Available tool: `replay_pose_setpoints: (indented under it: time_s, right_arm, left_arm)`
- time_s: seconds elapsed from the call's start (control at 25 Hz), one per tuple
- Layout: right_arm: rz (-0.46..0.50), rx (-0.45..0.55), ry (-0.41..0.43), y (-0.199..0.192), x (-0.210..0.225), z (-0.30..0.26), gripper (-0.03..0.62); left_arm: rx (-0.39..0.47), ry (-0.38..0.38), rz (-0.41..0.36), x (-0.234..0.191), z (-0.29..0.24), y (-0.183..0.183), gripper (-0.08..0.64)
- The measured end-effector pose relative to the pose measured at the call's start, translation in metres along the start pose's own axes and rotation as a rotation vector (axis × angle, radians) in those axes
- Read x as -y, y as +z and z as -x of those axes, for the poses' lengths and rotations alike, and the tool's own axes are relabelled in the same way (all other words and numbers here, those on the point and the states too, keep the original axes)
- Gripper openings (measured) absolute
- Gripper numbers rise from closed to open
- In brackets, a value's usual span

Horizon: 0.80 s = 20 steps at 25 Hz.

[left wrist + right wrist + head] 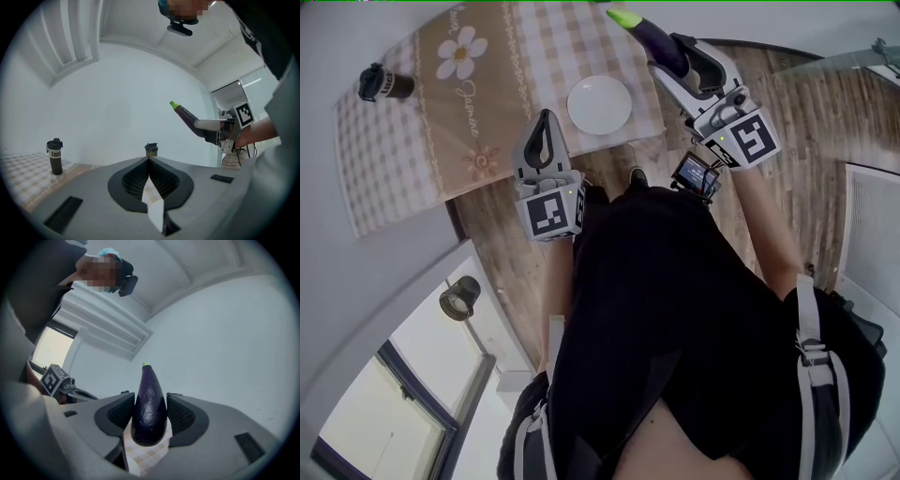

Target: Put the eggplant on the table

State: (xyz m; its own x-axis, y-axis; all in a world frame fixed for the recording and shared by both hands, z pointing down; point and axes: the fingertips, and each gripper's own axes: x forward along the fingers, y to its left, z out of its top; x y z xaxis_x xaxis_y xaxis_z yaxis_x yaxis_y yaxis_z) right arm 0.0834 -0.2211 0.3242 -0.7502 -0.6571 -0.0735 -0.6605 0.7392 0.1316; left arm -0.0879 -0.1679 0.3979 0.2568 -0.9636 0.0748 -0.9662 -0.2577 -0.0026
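A dark purple eggplant (149,404) with a green tip (623,16) sits between the jaws of my right gripper (675,52), which is shut on it; it pokes forward over the far right corner of the table. From the left gripper view the eggplant (186,116) hangs in the air to the right. The table's checked cloth (422,103) fills the upper left of the head view. My left gripper (546,127) hovers at the table's near edge, jaws shut with nothing between them.
A white plate (599,104) lies on the cloth between the two grippers. A dark bottle (382,83) stands at the table's far left, and a second small bottle (151,149) shows ahead of the left gripper. Wood floor (825,122) lies right of the table.
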Motion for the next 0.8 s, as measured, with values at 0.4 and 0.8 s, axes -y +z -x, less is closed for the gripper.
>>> replay_pose_setpoints:
  time_s: [0.4, 0.8]
  right_arm:
    - [0.055, -0.104, 0.059, -0.038, -0.012, -0.014, 0.222]
    - [0.056, -0.185, 0.113, -0.073, -0.027, -0.027, 0.222]
  left_arm:
    - [-0.002, -0.009, 0.003, -0.004, -0.008, -0.003, 0.002]
    - [-0.011, 0.016, 0.015, -0.015, 0.000, -0.010, 0.002]
